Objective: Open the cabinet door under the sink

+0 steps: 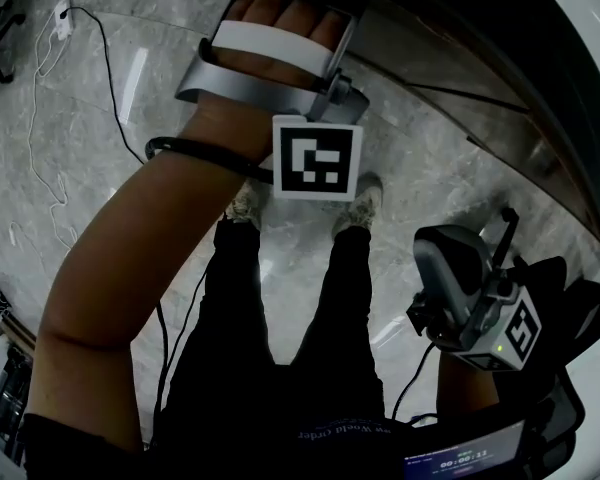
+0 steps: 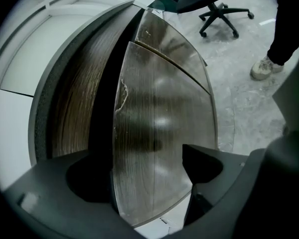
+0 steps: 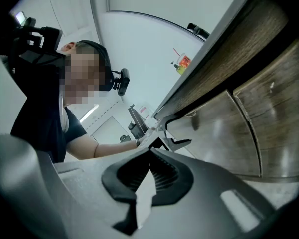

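Saw cabinet door [image 2: 159, 113] already ajar, with a dark gap at its 9 o'clock. Found left gripper [image 2: 144, 176] wide open, straddling the door's free edge at 6 o'clock, pads not pressing. Read right gripper [image 3: 147, 176] as nearly closed and empty. Judged panel stiff, glossy, likely slippery, light on hinges. Best pinched at that free edge, below the chip [image 2: 122, 96].

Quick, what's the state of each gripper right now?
Left gripper: open, with the door edge between its jaws.
Right gripper: closed, holding nothing.
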{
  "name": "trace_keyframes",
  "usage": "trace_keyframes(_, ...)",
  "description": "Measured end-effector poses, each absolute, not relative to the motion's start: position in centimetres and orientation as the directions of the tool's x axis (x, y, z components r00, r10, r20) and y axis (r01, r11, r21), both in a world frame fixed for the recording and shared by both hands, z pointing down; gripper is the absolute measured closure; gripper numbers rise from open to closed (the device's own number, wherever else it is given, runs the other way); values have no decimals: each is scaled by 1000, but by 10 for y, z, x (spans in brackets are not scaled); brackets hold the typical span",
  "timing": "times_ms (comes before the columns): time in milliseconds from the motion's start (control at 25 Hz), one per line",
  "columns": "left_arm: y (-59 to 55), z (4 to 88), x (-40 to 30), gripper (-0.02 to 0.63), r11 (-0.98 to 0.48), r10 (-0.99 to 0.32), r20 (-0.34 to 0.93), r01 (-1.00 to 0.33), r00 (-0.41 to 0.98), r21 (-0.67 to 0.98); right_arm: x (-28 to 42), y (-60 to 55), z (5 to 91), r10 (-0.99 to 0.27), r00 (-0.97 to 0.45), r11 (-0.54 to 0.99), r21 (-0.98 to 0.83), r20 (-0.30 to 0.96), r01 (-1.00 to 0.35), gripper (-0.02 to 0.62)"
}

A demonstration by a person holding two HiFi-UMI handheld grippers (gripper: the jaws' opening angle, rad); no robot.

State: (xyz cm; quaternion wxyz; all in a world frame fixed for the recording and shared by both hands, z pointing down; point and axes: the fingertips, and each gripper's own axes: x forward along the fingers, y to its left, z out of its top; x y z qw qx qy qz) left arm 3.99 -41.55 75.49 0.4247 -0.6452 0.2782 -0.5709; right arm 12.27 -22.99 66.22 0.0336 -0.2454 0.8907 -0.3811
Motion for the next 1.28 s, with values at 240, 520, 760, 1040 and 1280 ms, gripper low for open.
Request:
trace_keyframes(240,-395,748,34,201,-659,-696,687,194,208,-726,126,-231,654,-467,-877,603,-685,112,-409,594)
trace_keyframes(520,-358,739,32,302,-862,-364,902,283,230,-420,136,-233,642,-478,-874,609,-685,84,-399,594)
trace_keyframes(760,-327,733,3,353,-858,-140,990,495,37,-139,151,-239,632,-504,-862,610,-682,60,-404,594)
trace_keyframes(1040,-337,747,9,324,-836,-190,967,545,-172,-67,164,-240,631,-522,-851,574,-719,49,-393,594)
trace_keyframes(1280,-338,785,41,405,-781,-313,947,587,-75,-212,182,-238,621,-536,-843,573,-720,32,-391,594)
